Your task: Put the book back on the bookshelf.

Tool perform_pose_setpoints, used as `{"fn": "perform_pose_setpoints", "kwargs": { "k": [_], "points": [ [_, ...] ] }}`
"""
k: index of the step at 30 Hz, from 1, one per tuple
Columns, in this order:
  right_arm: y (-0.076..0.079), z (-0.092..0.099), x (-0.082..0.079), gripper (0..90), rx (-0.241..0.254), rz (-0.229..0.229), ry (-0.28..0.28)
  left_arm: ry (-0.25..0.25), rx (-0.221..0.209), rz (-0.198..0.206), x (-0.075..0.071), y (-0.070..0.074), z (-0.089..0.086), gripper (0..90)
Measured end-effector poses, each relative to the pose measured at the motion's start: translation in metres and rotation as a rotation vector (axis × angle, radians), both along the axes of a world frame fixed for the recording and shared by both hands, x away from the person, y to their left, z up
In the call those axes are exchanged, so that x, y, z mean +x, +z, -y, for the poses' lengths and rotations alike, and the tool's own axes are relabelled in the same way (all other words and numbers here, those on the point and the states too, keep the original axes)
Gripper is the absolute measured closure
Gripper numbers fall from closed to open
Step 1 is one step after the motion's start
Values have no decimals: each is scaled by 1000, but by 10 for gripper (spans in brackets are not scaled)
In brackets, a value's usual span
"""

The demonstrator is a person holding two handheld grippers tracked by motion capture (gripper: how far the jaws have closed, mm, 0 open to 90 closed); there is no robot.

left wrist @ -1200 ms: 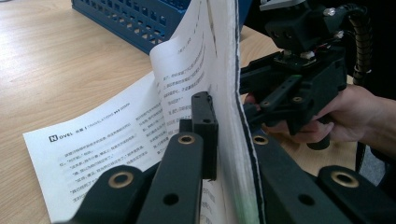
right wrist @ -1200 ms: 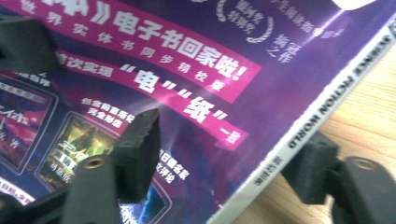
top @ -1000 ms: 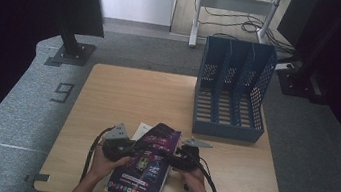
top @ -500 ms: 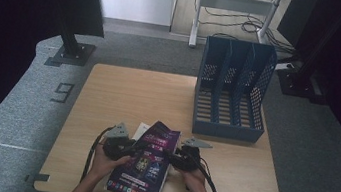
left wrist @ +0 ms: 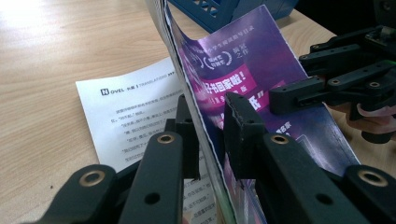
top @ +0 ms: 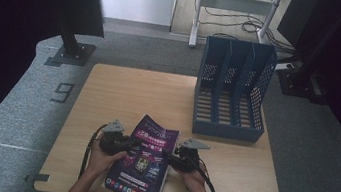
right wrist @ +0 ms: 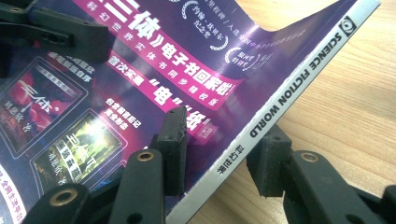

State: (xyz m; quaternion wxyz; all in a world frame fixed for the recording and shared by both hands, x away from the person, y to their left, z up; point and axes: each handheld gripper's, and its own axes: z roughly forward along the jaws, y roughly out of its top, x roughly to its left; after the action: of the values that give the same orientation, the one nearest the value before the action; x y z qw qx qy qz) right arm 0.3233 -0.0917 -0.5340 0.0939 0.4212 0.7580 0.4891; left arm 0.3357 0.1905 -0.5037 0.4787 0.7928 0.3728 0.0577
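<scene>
Magazine (top: 142, 160), glossy and purple with a white spine, lies at the table's (top: 129, 90) near edge, caught between both tools. The left gripper (left wrist: 212, 133) has the page edge standing between its two black jaws; they have just been opening, and a slim gap shows on each side of the paper, so the grip is released. The right gripper (right wrist: 222, 149) straddles the spine, one jaw on the cover, the other beneath, clenched on the magazine. Under the lifted cover, beside the left jaws, lies one white printed sheet (left wrist: 135, 109). Beyond both grippers stands one blue perforated plastic file rack (top: 232, 94) with three slots, on pale wood-grain.
</scene>
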Motion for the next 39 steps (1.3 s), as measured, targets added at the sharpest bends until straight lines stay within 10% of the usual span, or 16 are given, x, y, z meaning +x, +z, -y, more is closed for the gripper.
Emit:
{"fn": "perform_pose_setpoints", "kwargs": {
  "k": [16, 33, 39],
  "points": [
    [-1, 2, 7, 553, 39, -6, 51, -84, -132, -32, -1, 5, -7, 885],
    [0, 2, 21, 645, 118, -68, 49, -75, -109, -25, -2, 4, -5, 872],
    [10, 3, 15, 672, 115, -7, 50, -31, -78, -5, -2, 6, -7, 819]
  ]
}}
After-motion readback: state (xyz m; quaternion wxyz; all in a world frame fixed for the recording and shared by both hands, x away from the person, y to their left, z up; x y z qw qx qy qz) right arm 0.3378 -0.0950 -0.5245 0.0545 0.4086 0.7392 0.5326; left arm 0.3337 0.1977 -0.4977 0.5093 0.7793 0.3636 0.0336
